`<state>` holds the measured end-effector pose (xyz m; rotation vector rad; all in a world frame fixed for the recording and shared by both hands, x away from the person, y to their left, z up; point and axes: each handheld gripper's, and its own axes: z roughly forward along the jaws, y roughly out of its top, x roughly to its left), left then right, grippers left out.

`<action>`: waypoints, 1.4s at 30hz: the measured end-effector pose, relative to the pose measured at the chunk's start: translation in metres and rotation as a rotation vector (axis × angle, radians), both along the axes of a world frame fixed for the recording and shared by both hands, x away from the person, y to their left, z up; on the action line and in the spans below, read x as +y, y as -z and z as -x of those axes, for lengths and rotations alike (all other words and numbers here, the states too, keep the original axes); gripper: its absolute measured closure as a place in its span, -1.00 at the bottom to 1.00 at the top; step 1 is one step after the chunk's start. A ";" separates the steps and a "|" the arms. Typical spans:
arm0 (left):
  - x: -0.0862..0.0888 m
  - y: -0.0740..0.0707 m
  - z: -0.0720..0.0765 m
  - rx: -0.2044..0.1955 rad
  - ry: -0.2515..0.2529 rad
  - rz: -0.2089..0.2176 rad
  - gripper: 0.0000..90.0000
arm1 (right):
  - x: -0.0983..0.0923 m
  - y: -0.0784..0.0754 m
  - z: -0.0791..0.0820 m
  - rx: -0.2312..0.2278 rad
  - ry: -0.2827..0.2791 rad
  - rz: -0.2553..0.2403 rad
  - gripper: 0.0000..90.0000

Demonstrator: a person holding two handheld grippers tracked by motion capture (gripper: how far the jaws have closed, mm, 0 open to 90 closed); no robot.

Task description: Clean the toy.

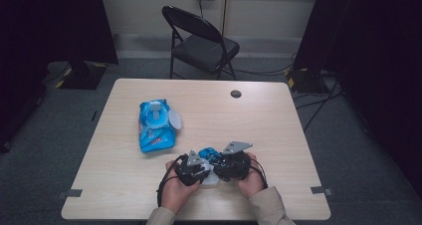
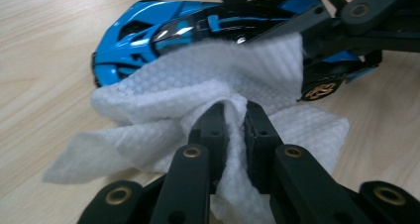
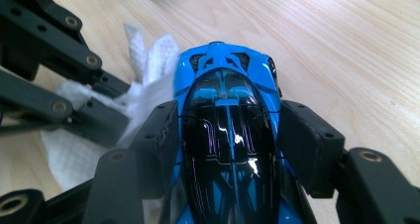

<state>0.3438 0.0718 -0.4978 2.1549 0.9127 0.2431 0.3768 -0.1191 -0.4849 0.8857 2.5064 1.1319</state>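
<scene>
A blue and black toy car (image 3: 228, 135) lies on the wooden table near its front edge, and my right gripper (image 3: 228, 140) is shut on its two sides. My left gripper (image 2: 235, 120) is shut on a white wet wipe (image 2: 198, 90), which is draped over the side of the toy car (image 2: 163, 30). In the high view both grippers meet over the toy car (image 1: 209, 154), left gripper (image 1: 193, 168) at its left, right gripper (image 1: 233, 164) at its right, with a bit of the wipe (image 1: 211, 179) showing below them.
A blue pack of wet wipes (image 1: 156, 125) with its white lid flipped open lies on the table (image 1: 259, 120) at mid left. A round cable hole (image 1: 236, 93) sits near the far edge. A black folding chair (image 1: 201, 41) stands behind the table.
</scene>
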 end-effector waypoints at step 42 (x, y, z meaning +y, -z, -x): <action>-0.030 0.000 0.020 0.013 0.086 0.016 0.82 | 0.001 -0.001 0.000 -0.003 0.000 0.011 -0.06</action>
